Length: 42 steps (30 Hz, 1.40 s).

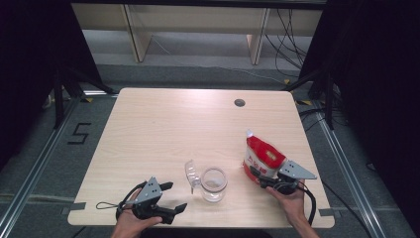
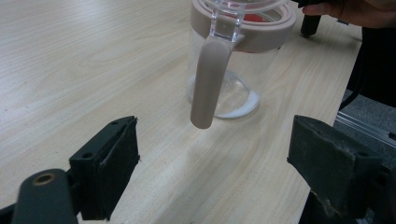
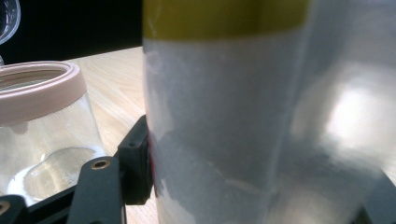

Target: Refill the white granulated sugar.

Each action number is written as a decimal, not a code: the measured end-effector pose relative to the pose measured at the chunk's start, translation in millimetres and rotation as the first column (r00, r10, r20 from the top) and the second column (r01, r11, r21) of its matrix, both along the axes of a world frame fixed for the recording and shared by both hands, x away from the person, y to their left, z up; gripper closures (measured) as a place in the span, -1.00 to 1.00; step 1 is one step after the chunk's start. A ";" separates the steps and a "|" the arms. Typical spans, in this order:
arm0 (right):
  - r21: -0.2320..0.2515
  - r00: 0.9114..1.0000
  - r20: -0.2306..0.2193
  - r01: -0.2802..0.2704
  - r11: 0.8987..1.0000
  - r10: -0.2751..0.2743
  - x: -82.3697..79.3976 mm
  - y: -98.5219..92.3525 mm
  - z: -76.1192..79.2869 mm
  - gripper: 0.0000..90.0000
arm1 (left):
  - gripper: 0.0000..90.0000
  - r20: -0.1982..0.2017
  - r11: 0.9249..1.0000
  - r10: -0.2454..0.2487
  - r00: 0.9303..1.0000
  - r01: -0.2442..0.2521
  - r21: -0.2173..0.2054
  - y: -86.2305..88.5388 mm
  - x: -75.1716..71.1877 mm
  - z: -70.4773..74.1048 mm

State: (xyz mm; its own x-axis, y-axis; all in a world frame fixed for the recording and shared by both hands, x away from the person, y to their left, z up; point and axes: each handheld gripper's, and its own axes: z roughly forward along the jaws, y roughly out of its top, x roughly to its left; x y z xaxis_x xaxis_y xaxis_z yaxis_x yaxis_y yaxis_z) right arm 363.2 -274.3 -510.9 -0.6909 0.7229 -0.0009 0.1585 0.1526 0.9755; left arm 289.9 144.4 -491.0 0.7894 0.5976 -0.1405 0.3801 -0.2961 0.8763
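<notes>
Red and white, the bag (image 1: 262, 159) is sitting pinched between the right gripper's (image 1: 264, 179) jaws, while the left gripper's (image 1: 174, 197) jaws are standing spread before the glass jar (image 1: 213, 184).

a black "5" is marked on the floor (image 1: 79, 133) left of the counter (image 1: 163, 124); the print on the red and white bag (image 1: 262, 157) is too small to read.

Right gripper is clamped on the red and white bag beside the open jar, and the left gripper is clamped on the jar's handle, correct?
Not quite. The left gripper is open, short of the jar's handle, as the left gripper view shows. The right gripper does clamp the red and white bag beside the open jar.
</notes>
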 end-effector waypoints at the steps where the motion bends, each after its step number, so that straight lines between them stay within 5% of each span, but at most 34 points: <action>1: -0.004 1.000 0.000 -0.002 1.000 0.002 0.1 -0.1 -0.1 -0.16 | -0.65 0.000 1.000 0.000 1.000 0.000 0.000 -0.1 0.1 -0.1; 4: 0.027 1.000 -0.024 -0.019 0.999 0.019 0.5 0.9 -1.0 -0.17 | -0.65 0.004 1.000 -0.003 1.000 0.003 0.015 0.3 0.0 0.2; 5: -0.008 1.000 -0.004 -0.018 1.000 0.018 2.2 -1.0 -0.6 -0.17 | -0.65 -0.001 1.000 0.001 1.000 -0.001 0.012 0.0 -0.3 0.0; 6: 0.024 1.000 0.000 -0.029 0.999 0.029 3.0 0.0 -1.5 -0.17 | -0.65 -0.001 1.000 0.000 1.000 0.000 0.013 0.0 -0.2 0.0; 14: 0.009 0.999 0.004 -0.036 0.999 0.036 5.6 -2.1 -3.2 -0.16 | -0.65 -0.003 1.000 -0.008 1.000 0.008 0.012 -0.6 0.4 -1.3; 15: 0.026 0.999 -0.029 -0.027 0.999 0.028 3.3 -1.6 -3.2 -0.15 | -0.65 -0.004 1.000 -0.007 1.000 0.007 0.010 -0.7 0.4 -1.2; 16: 0.029 1.000 -0.003 -0.026 0.999 0.026 4.2 -1.3 -3.7 -0.12 | -0.65 -0.005 1.000 -0.007 1.000 0.007 0.010 -0.7 0.4 -1.3; 17: 0.054 0.999 -0.024 -0.029 0.998 0.031 2.6 0.2 -3.4 -0.11 | -0.65 -0.005 1.000 -0.008 1.000 0.008 0.010 -0.7 0.4 -1.3; 24: 0.008 0.999 0.005 -0.039 0.999 0.039 4.0 -1.5 -2.2 -0.01 | -0.65 0.004 1.000 -0.017 1.000 0.017 0.022 -1.2 -0.2 -1.1; 27: 0.022 1.000 -0.021 -0.009 1.000 0.010 1.0 -0.2 -1.3 0.01 | -0.65 0.004 1.000 -0.016 1.000 0.016 0.015 -1.4 -0.2 -1.1; 28: 0.040 1.000 0.006 -0.010 0.999 0.009 1.8 1.3 -1.7 0.01 | -0.65 0.006 1.000 -0.018 1.000 0.018 0.016 -1.2 -0.2 -1.0; 31: 0.012 0.999 -0.040 -0.036 0.999 0.036 -0.5 0.1 1.9 0.02 | -0.65 0.008 1.000 -0.010 1.000 0.009 0.011 -1.5 -1.0 -0.3; 41: -0.103 0.994 0.067 -0.077 0.992 0.085 -5.6 6.8 8.8 0.05 | -0.65 0.009 1.000 -0.014 1.000 0.014 0.016 0.2 0.3 -0.5; 42: -0.124 0.990 0.104 -0.084 0.989 0.098 -4.9 8.4 9.5 0.06 | -0.65 0.009 1.000 -0.013 1.000 0.012 0.017 0.2 0.1 -0.3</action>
State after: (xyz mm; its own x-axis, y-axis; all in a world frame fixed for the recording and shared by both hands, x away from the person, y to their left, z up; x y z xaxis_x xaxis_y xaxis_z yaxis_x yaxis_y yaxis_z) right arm 358.3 -265.9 -501.4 -0.7448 0.6472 -0.1624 0.0317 0.2773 0.9603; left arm 290.0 144.7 -491.2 0.7981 0.5899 -0.1228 0.3678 -0.3156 0.8747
